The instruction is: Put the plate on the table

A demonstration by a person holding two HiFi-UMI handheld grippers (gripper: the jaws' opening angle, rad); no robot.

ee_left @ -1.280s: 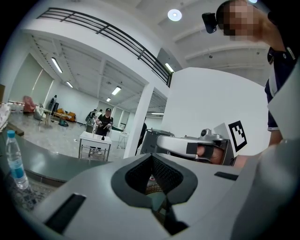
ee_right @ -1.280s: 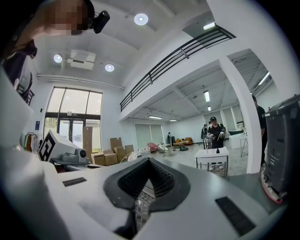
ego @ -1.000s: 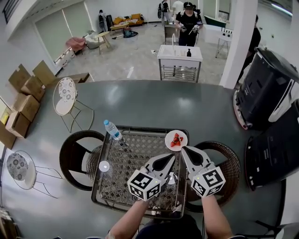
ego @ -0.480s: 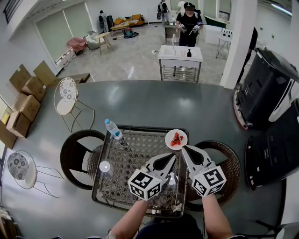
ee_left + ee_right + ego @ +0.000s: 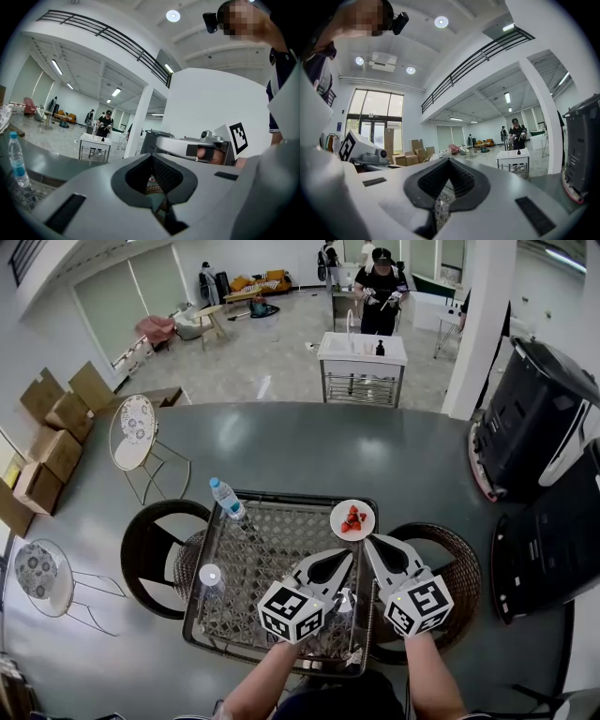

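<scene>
While both pairs of jaws are pressed together on nothing, the plate (image 5: 352, 519) rests on the far right corner of the table (image 5: 281, 542), at about 11 o'clock from the right gripper (image 5: 368, 540), which seems nearer than the left gripper (image 5: 348, 555).

the table (image 5: 200, 589) stands right before you, with a wicker chair (image 5: 150, 545) tucked at its left side and a second wicker chair (image 5: 461, 570) at its right side. on the table, the plate (image 5: 365, 509) sits in the far right corner with strawberries (image 5: 353, 519) on it, the water bottle (image 5: 226, 500) is in the far left corner, and a glass (image 5: 209, 576) is near the left edge. your left gripper (image 5: 341, 557) and right gripper (image 5: 371, 541) are side by side over the near right part, the right one's tip just before the plate. cardboard boxes (image 5: 52, 427) lie far left. a trolley (image 5: 361, 357) stands beyond the table, with a person (image 5: 380, 287) behind it.
</scene>
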